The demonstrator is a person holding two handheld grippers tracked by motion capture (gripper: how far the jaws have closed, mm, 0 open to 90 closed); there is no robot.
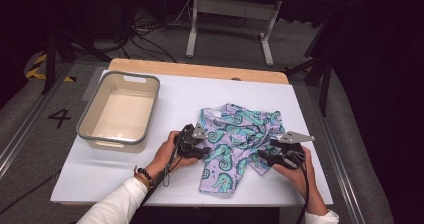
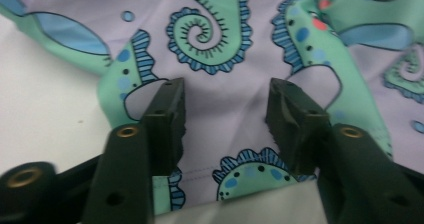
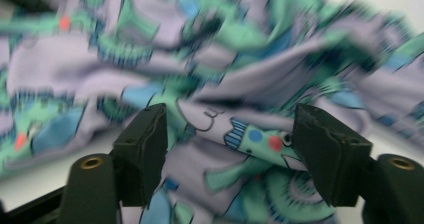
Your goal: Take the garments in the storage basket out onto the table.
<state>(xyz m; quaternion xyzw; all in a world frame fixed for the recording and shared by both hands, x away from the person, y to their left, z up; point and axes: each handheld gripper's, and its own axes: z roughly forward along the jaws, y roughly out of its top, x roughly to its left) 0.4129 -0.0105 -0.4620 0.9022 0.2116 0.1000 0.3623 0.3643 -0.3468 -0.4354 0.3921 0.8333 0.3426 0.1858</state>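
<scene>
One garment (image 1: 235, 144) (seahorse print), one tub (image 1: 120, 111), two grippers.

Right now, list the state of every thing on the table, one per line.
Seahorse-print garment: spread out, rumpled on its right side, lying on the white table.
Grey tub: upright, empty.
Left gripper: open over the garment's hem.
Right gripper: open, a cloth fold between its jaws.

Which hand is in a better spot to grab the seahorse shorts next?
Probably the left. The left gripper has open jaws straddling the flat hemmed edge of the purple seahorse-print fabric shorts. The right gripper is open too, facing a rumpled, blurry bunch of cloth.
</scene>
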